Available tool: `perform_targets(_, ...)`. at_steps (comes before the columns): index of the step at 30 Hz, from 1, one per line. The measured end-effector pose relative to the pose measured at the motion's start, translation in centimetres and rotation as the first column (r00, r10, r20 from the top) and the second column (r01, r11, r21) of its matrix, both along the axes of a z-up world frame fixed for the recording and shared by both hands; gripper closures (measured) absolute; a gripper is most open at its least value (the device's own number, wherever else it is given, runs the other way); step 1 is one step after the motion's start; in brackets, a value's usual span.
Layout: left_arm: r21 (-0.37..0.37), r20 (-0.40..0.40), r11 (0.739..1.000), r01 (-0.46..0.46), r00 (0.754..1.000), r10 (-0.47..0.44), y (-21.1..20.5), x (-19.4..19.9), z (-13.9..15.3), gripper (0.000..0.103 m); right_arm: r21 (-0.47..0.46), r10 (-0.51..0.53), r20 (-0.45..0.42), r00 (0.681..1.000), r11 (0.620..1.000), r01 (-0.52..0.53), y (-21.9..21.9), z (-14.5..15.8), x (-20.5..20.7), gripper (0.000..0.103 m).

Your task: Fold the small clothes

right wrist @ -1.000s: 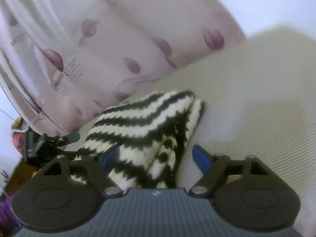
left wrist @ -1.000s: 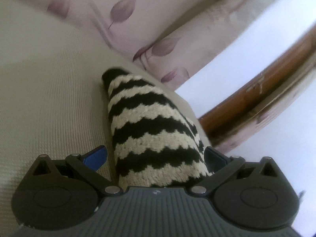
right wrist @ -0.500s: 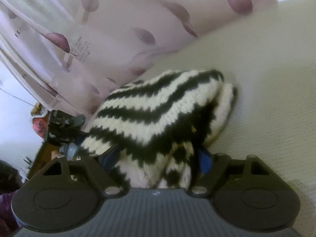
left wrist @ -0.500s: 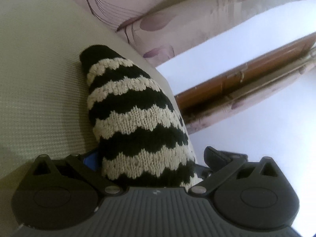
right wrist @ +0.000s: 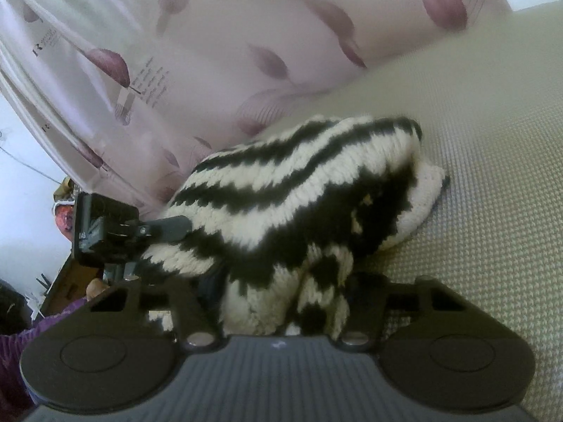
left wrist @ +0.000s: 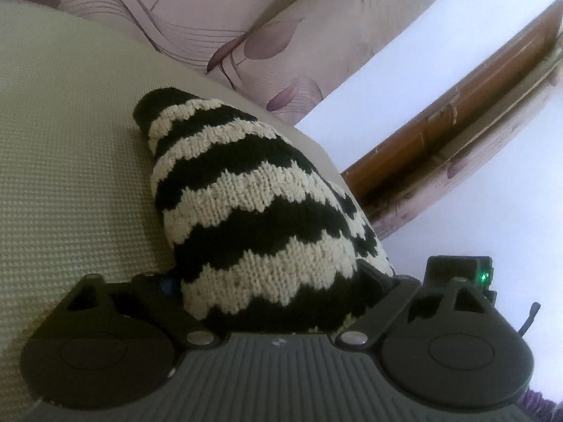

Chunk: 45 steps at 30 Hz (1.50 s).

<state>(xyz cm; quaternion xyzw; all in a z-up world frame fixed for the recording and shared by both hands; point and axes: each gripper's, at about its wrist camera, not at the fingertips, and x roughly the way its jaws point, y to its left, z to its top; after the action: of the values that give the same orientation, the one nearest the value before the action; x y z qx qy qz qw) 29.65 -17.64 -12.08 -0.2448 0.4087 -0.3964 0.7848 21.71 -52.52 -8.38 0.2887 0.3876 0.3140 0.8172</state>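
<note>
The black-and-cream zigzag knitted garment (left wrist: 253,211), bunched on the woven beige mattress (left wrist: 70,176), judged soft, light, stretchy and best taken at its thick edges, sits between both closing tongs, the left gripper (left wrist: 278,281) and the right gripper (right wrist: 281,281), grip unconfirmed.

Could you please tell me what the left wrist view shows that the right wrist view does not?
Only the left wrist view shows the brown wooden rail at right and a green indicator light.

Only the right wrist view shows the left gripper from the side, reaching into the knit, a purple sleeve and the garment's folded white edge.

Both show the black-and-cream striped knit garment between closing jaws, on the beige woven surface, with the leaf-patterned curtain behind.
</note>
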Motion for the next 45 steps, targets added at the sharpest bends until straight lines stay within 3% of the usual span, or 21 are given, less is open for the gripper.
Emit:
perform_targets(4,0.003,0.005,1.000,0.016,1.000,-0.016,0.1,0.0,0.1,0.011,-0.009,-0.005,0.010,1.000,1.000,0.005,0.2,0.0,-0.3,0.042)
perform_targets(7,0.009,0.025,0.998,0.063,0.998,-0.063,-0.5,0.2,0.2,0.000,-0.003,-0.024,0.017,1.000,1.000,0.024,0.2,-0.1,-0.4,0.041)
perform_targets(16,0.006,0.046,0.997,0.074,0.996,-0.074,-0.7,0.3,0.1,0.000,0.000,-0.020,0.009,1.000,1.000,0.020,0.3,-0.1,-0.3,0.037)
perform_targets(18,0.013,0.049,0.999,0.051,0.997,-0.052,-0.7,-0.1,0.1,0.005,-0.008,-0.018,0.006,1.000,1.000,0.018,0.3,0.0,-0.2,0.038)
perform_targets(22,0.069,0.076,0.998,-0.013,0.997,0.008,-0.9,-1.1,0.4,0.022,-0.060,-0.025,0.029,0.999,0.998,0.027,0.9,0.4,-0.6,0.056)
perform_targets(26,0.098,0.101,0.994,-0.056,0.994,0.047,-0.9,-2.3,1.2,0.033,-0.089,-0.052,0.081,0.995,0.994,0.059,1.8,1.5,-1.8,0.061)
perform_targets(45,0.207,0.198,0.969,-0.137,0.976,0.096,1.3,-8.1,6.4,0.036,-0.015,-0.130,0.099,0.987,0.991,0.132,5.0,4.2,-6.4,0.063)
